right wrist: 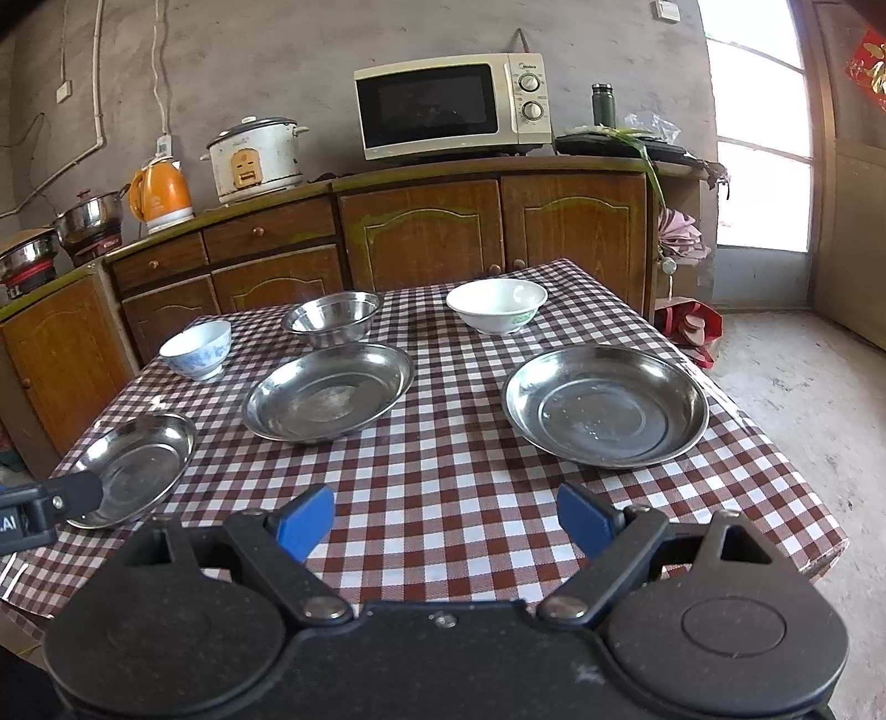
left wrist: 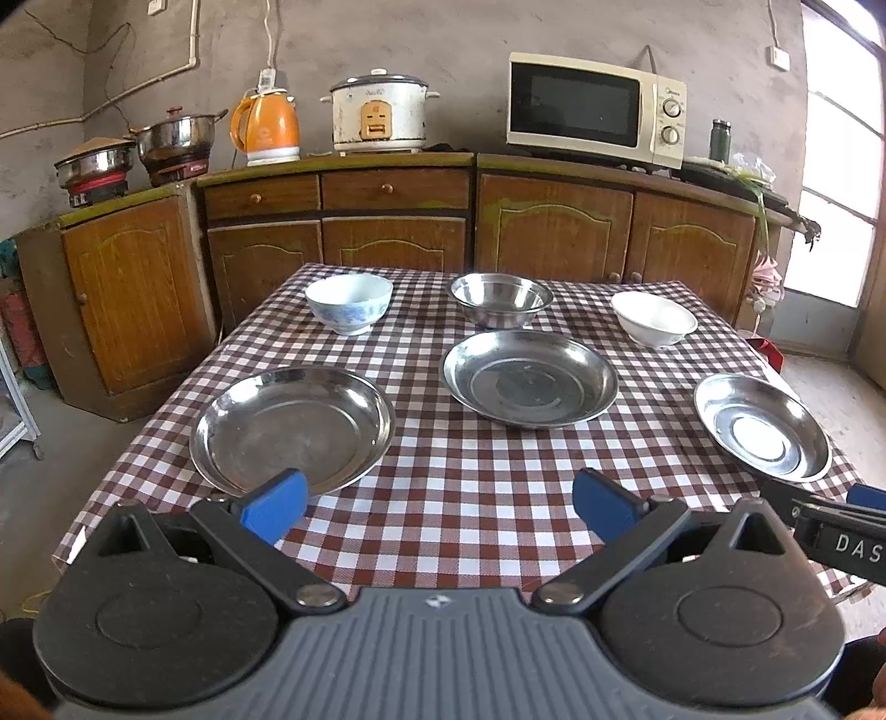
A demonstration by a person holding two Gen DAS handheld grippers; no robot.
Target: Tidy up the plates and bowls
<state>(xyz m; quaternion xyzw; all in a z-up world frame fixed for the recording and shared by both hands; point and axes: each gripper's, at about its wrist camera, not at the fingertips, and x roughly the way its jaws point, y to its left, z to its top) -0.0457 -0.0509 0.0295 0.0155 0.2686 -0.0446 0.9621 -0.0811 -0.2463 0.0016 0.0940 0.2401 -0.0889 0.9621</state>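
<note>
Three steel plates [left wrist: 292,429] [left wrist: 529,378] [left wrist: 761,425] up front, three bowls [left wrist: 349,302] [left wrist: 501,299] [left wrist: 653,317] behind, all separate on the checkered desk [left wrist: 470,487]. Left tool [left wrist: 437,507] and right tool [right wrist: 443,520] wide open, holding nothing, hovering over the near edge.

— What stands along the far wall?

— A run of brown wooden cabinets [left wrist: 398,221] against a bare grey plaster wall [left wrist: 470,33]. On top sit a cream microwave [left wrist: 595,108], a white rice cooker [left wrist: 379,113], an orange kettle [left wrist: 266,127] and steel pots [left wrist: 177,135].

— And the light?

— Daylight comes through a tall window [right wrist: 761,144] on the right onto a rough concrete floor [right wrist: 814,387].
</note>
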